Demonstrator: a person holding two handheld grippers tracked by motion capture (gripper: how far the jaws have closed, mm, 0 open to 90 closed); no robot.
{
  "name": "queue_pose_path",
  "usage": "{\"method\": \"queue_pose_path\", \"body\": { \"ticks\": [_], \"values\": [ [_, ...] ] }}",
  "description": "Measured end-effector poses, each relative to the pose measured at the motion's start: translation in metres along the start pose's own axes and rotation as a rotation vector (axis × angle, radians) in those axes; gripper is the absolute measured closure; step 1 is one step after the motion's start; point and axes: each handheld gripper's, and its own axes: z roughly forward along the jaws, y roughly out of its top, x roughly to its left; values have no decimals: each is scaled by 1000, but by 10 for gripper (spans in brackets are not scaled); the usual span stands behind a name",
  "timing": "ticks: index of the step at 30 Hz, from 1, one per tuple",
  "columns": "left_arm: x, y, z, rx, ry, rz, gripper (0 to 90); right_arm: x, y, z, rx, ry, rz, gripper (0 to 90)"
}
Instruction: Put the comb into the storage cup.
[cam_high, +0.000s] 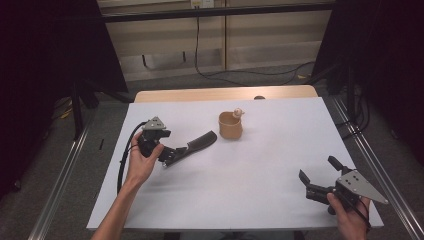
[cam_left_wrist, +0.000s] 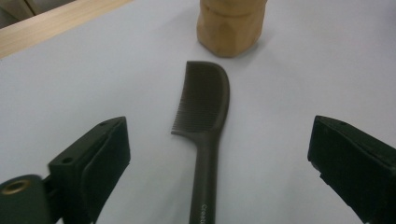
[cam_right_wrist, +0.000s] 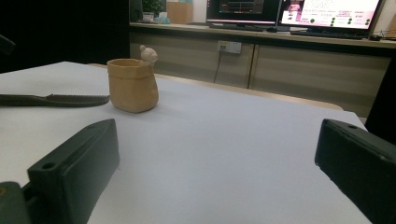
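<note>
The dark plastic long-handled comb (cam_left_wrist: 204, 126) is lying flat on the white table sheet (cam_high: 250, 170), its handle between my left gripper's (cam_high: 172, 153) wide-spread jaws, untouched. The tan figurine-topped cup (cam_high: 230, 125) is standing at its 1 o'clock. My right gripper (cam_high: 320, 175) is hovering at 4 o'clock, jaws gaping, holding nothing.

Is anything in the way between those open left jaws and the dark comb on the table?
Nothing visible. The left gripper has its jaws open on either side of the comb handle, with bare white table around it. The tan cup stands beyond the comb's far end.
</note>
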Motion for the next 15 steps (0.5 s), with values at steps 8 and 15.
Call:
{"method": "queue_pose_path", "body": {
  "ticks": [8,15],
  "values": [
    [4,2,10,80,-13,0,45,0,0,1,3,1,-4,0],
    [9,5,21,157,-41,23,46,1,0,1,2,5,1,0]
  ]
}}
